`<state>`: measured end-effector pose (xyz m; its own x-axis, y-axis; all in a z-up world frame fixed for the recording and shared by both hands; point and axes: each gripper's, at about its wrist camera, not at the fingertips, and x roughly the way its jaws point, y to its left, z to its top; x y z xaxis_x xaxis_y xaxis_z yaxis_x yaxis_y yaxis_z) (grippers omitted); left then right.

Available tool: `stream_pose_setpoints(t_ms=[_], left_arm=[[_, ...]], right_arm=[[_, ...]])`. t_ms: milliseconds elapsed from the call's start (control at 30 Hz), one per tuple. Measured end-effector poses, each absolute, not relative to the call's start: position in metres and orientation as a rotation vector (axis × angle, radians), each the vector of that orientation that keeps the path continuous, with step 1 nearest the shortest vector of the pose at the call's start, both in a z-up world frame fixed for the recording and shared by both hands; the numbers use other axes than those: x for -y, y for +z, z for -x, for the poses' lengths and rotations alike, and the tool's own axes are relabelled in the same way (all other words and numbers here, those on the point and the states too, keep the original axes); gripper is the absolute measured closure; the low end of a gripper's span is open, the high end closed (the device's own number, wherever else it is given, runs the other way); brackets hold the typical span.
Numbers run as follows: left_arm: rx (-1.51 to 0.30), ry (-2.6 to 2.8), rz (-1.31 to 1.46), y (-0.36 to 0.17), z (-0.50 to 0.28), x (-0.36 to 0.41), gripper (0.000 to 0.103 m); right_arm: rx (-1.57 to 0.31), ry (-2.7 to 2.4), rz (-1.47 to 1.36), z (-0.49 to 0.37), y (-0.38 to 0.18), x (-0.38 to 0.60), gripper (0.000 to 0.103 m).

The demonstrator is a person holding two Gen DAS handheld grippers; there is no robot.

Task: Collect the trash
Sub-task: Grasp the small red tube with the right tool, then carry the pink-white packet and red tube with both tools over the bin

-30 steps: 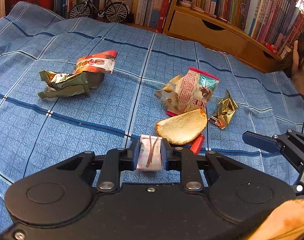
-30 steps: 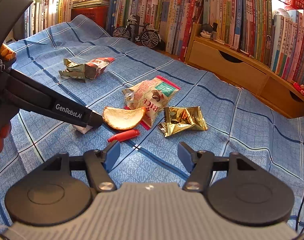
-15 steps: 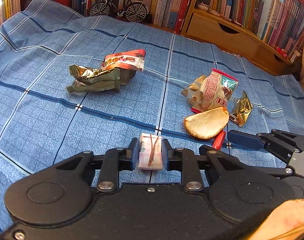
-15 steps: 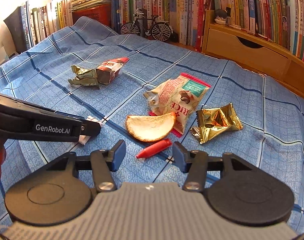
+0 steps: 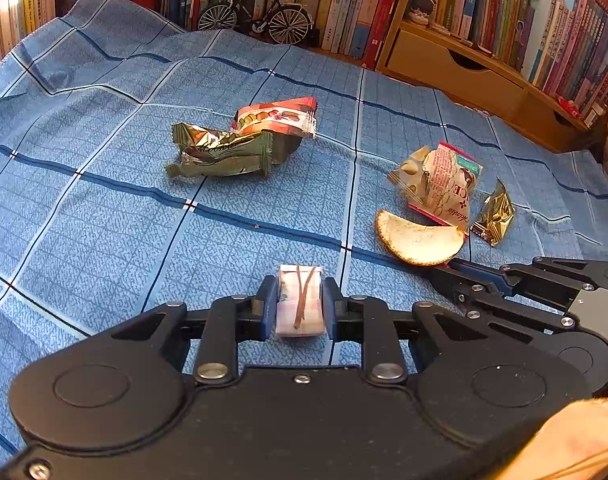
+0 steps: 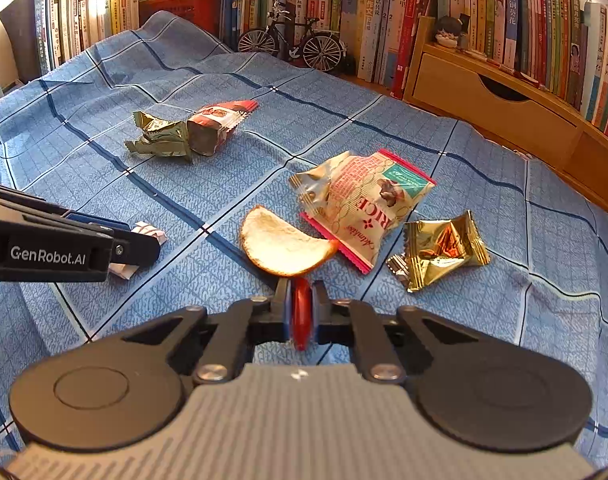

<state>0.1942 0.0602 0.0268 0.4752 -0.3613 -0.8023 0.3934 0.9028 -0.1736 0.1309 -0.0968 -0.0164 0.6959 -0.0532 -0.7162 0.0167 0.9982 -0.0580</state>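
Red plastic scrap (image 6: 302,316) sits pinched in the right gripper (image 6: 302,304), whose jaws have just been closing and now press on it, angled down over the blue checked cloth (image 6: 184,304). Over on the other side, the left gripper (image 5: 300,300) tilts downward too, clamped on a small pink-and-white wrapper (image 5: 299,300). Just ahead of the red piece lies a curved peel (image 6: 282,250), touching the torn rice-snack bag (image 6: 367,204). Gold wrapper (image 6: 439,250) beside it; green wrapper (image 6: 162,138) and red packet (image 6: 218,124) well apart, further back.
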Motion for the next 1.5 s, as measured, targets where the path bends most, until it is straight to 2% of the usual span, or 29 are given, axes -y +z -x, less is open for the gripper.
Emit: stream_pose_setpoints(t_ms=[1067,1500], left_arm=[[-0.945,-0.371,0.011,0.027,-0.163,-0.068,0.081],[-0.913,-0.185,0.102,0.037,-0.129,-0.126,0.081]], right_arm=[[-0.749,0.028,0.074,-0.086,-0.002,0.094,0.09],[-0.717,0.202,0.133,-0.082,0.001,0.058,0.089]])
